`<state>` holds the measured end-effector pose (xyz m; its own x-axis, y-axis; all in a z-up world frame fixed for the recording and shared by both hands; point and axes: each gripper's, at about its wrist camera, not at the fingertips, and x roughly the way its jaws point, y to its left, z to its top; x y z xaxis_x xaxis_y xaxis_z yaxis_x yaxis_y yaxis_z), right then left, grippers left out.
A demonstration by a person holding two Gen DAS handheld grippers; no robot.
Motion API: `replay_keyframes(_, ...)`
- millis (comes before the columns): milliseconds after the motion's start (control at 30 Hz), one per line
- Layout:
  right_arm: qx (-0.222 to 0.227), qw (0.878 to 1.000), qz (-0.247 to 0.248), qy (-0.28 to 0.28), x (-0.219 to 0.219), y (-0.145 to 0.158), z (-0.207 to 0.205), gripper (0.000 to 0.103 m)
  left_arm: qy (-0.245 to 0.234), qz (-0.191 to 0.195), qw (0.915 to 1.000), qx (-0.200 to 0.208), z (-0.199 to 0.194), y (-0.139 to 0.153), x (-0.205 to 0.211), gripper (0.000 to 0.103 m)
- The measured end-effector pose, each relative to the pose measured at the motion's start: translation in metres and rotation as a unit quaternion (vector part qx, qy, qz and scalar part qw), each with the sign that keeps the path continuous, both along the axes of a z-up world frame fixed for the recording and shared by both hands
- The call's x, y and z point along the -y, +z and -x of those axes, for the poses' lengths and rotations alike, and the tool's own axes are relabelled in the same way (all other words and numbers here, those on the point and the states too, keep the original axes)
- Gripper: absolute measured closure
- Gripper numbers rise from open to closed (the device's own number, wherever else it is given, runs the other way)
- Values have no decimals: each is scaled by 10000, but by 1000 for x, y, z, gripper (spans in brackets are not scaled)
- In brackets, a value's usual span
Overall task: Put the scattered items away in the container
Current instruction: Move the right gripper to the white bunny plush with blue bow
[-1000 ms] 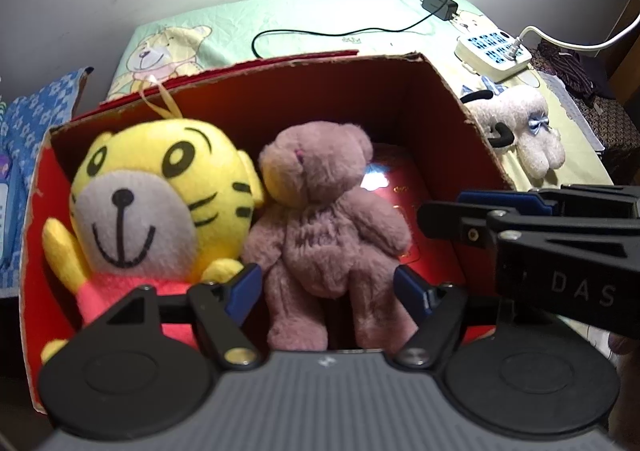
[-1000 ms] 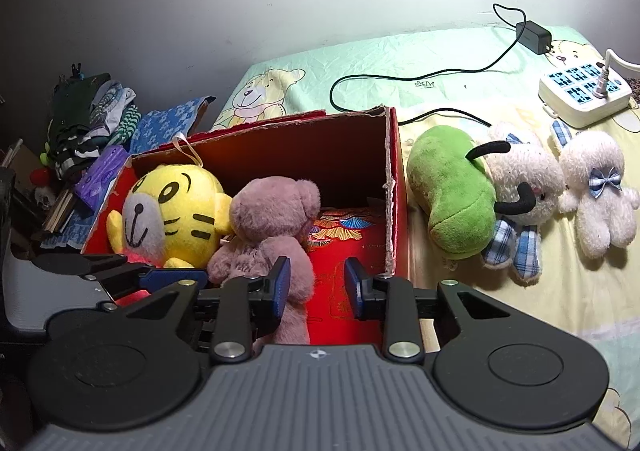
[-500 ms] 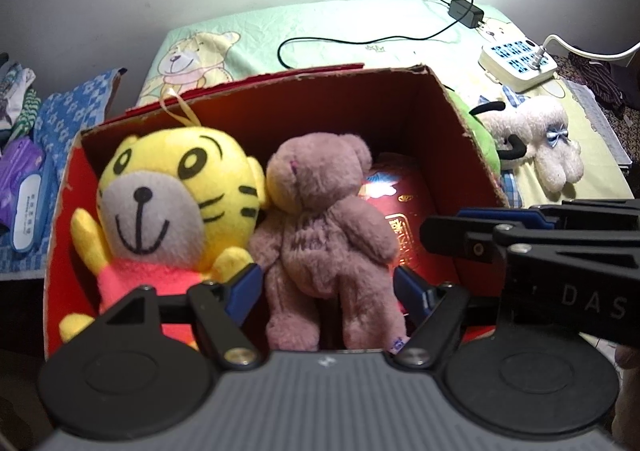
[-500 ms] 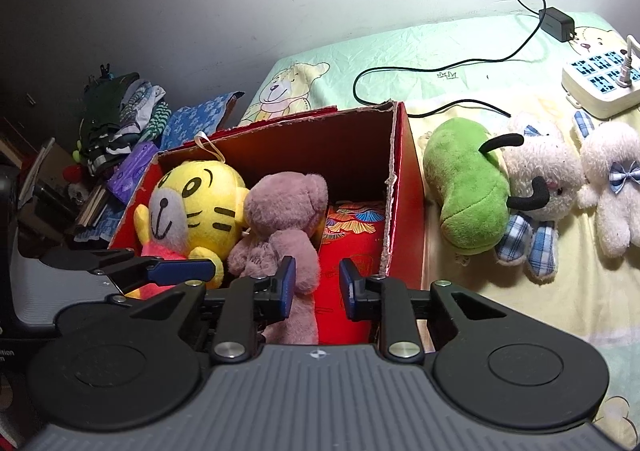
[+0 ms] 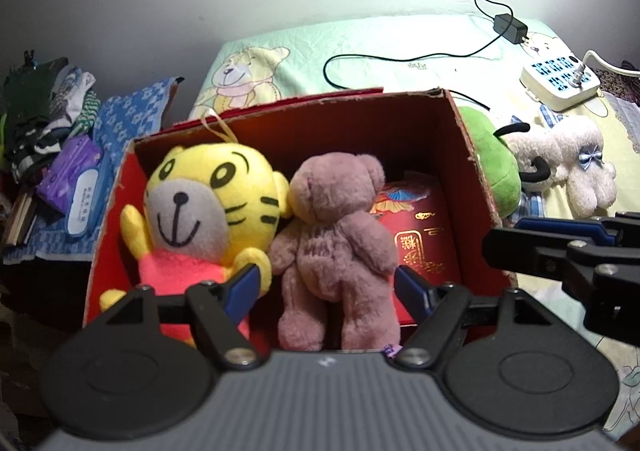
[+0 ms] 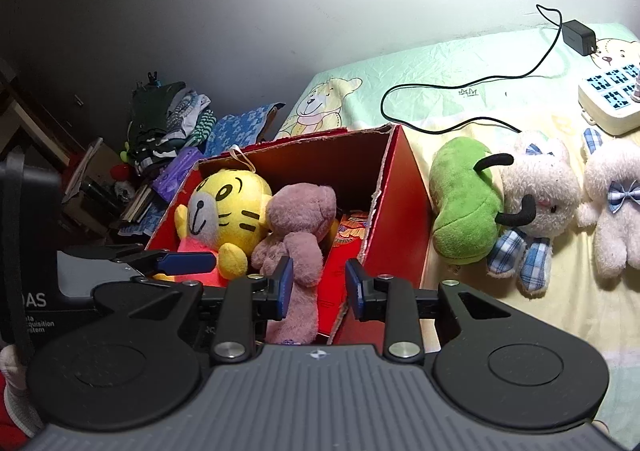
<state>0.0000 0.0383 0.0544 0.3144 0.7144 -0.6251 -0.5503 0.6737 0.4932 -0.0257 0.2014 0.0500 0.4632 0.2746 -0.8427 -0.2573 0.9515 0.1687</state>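
red cardboard box (image 5: 472, 155) sits on the bed, and two toys are already in it: a yellow tiger (image 5: 208, 207) propped at the back and a mauve bear (image 5: 340, 235) beside it, touching it, its back to the left camera. the bear stands just beyond and between the fingers of the left gripper (image 5: 326, 285), which gape wide with nothing in them; neither pad touches the plush.

the right gripper (image 6: 318, 285) hangs over the near edge of the box. its fingers have just eased apart a little, and now stand a narrow gap apart, empty; the bear's leg shows beyond the left finger, the box's side wall beyond the right one.

so the job looks roughly part done. out past the right gripper's right finger, on the sheet outside the box, three toys wait: a green plush (image 6: 466, 203) lying against the box's outer wall, a white plush with checked legs (image 6: 536, 207) pressed against it, and a small white bear with a bow (image 6: 616, 207) just beside that. the box has bare floor on its right side for them.

a power strip (image 6: 612, 95) and a charger cable (image 6: 460, 87) lie farther off; whether they count as items, i can't tell.
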Motion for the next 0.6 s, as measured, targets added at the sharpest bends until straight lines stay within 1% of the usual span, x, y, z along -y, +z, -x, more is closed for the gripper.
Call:
replay_keyframes(67, -35, 10000, -76, 0, 10, 0, -4, 71, 42, -89, 9999, 53, -2, 6, 6, 26)
replay_keyframes(267, -142, 9996, -116, -193, 41, -3, -19, 71, 42, -153, 9998, 82, -18, 13, 29, 26)
replay_keyframes(367, -146, 9996, -4, -261, 54, -4, -23, 71, -40, -84, 9999, 84, -25, 14, 44, 26)
replay_keyframes(600, -162, 9984, 184, -519, 89, -8, -32, 71, -380, -115, 9991, 153, -43, 17, 84, 23)
